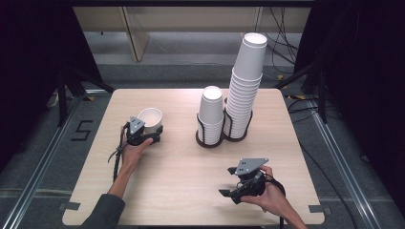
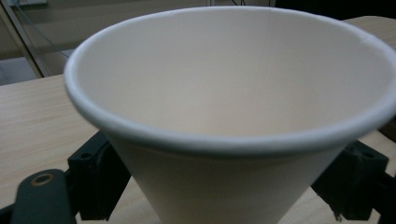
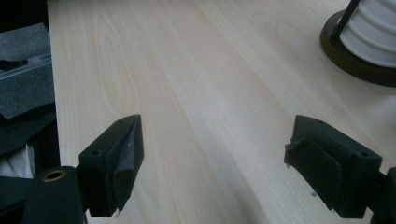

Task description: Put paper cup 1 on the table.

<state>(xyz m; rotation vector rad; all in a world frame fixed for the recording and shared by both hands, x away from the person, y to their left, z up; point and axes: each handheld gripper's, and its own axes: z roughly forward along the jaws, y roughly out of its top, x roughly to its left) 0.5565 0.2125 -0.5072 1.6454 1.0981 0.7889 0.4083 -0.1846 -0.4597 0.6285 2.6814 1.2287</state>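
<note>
**Single paper cup held at the left of the tabletop, two stacks standing at the middle**

At the left of the tabletop [image 1: 191, 191], a white paper cup [image 1: 151, 120] is being held by the left gripper [image 1: 143, 133], its mouth open and tilted toward the camera. In the left gripper view the cup [image 2: 233, 93] is seen empty, and the black fingers [image 2: 98, 177] are being pressed against its lower wall from both sides. Toward the middle, a short stack of upturned cups [image 1: 211, 114] is being kept in a dark ringed holder [image 1: 209, 140]. Just beside it, a much taller stack [image 1: 246, 81] is being kept in a second holder of the same kind, the two holders touching. At the right front, the right gripper [image 1: 241, 183] is being held low over bare wood, well apart from the stacks; its fingers [image 3: 116, 163] are standing wide apart with nothing between them.
</note>
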